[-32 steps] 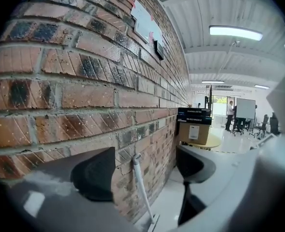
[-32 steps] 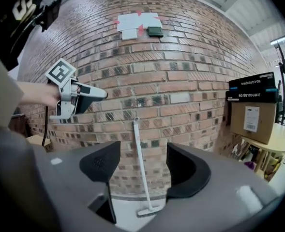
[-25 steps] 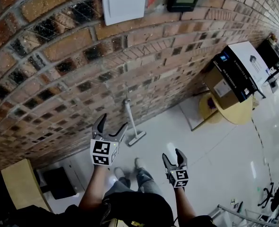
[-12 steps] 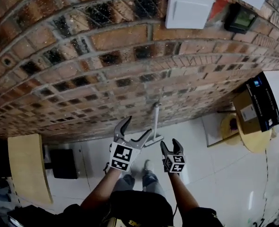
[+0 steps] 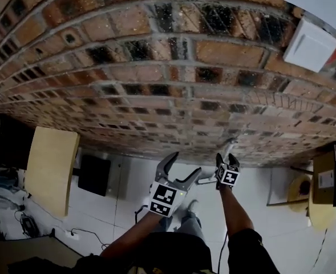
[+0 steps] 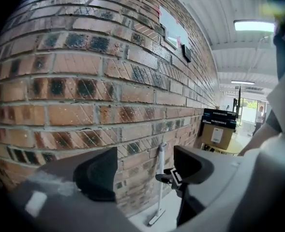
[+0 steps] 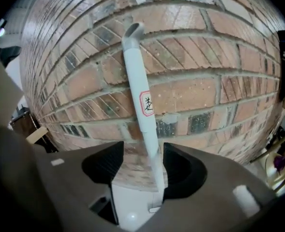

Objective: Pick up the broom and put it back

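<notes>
A broom with a white handle (image 7: pixel 140 91) leans upright against the brick wall, its head (image 5: pixel 206 179) on the white floor. My right gripper (image 7: pixel 143 159) is at the handle, which stands between its jaws close to the right one, with a gap on the left. Those jaws are closing. In the head view the right gripper (image 5: pixel 226 163) sits against the wall's foot. My left gripper (image 5: pixel 178 165) hangs lower and to the left, its jaws closing with nothing between them. The left gripper view shows the broom (image 6: pixel 160 187) ahead of the left gripper (image 6: pixel 144 170).
The brick wall (image 5: pixel 156 90) fills the view ahead. A wooden board (image 5: pixel 51 167) and a black box (image 5: pixel 93 174) stand to the left on the floor. At the right, a cardboard box (image 6: pixel 218 129) sits on a round yellow table (image 5: pixel 310 207).
My right gripper has travelled forward and down to the broom handle, which now stands between its jaws. My left gripper's jaws have narrowed. The head view has swung left along the wall.
</notes>
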Available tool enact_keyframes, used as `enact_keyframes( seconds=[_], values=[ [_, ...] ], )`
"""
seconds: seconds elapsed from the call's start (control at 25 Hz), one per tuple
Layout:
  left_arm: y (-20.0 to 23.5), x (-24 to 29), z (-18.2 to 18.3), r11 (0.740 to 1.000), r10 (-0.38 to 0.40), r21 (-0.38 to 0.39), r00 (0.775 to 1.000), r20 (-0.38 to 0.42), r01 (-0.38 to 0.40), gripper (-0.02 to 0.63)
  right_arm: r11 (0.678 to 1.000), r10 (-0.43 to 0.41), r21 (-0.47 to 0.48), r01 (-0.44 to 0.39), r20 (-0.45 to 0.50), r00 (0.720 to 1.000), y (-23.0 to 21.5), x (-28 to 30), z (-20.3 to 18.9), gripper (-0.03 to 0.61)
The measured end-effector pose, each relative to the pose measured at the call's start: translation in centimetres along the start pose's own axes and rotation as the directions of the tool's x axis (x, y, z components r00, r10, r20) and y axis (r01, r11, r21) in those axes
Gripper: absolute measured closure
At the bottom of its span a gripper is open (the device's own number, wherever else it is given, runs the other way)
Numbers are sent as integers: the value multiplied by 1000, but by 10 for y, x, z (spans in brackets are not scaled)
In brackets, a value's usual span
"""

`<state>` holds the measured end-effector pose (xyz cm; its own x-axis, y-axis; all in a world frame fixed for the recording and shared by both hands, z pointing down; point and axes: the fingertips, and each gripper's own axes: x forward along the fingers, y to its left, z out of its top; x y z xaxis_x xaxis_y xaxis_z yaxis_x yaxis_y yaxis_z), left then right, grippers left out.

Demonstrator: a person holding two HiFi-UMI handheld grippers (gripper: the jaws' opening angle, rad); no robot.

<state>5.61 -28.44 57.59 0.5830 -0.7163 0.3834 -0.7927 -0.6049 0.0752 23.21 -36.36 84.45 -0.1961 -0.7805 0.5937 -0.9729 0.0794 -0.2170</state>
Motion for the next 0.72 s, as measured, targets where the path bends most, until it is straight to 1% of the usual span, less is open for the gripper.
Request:
enact_keyframes(
  seconds=[0.12,0.24,0.28,0.4,0.44,0.52,0.64,0.72],
  values=[
    [12,-12,-1,999,42,-13,999,7,-42,238,999,-17,-35,16,-23,1000,-7,12,8,350],
    [20,-19,0,997,67,-23,998,15,-67,238,1000,-8,-16,8,-1,1000,-11,16,23,431],
    [22,-21,-1,997,72,-27,997,17,-71,238,999,-5,-32,5,-3,1000,-11,14,26,453],
    [24,-21,-3,996,81,-42,996,23,-80,238,987,-3,-161,-3,-39,999,0,2,20,477],
    [23,-20,-3,996,80,-45,996,26,-79,238,982,1,-190,-9,-44,999,6,-5,15,482],
    [20,-21,-2,997,72,-46,997,35,-70,238,977,7,-213,-18,-55,998,19,-22,2,485],
    [18,-24,5,998,56,-40,997,57,-54,238,976,-8,-217,-10,-80,997,30,-56,-17,486],
    [22,-27,10,998,55,-40,996,75,-52,238,978,-13,-210,-1,-62,998,37,-79,-15,486]
  ],
)
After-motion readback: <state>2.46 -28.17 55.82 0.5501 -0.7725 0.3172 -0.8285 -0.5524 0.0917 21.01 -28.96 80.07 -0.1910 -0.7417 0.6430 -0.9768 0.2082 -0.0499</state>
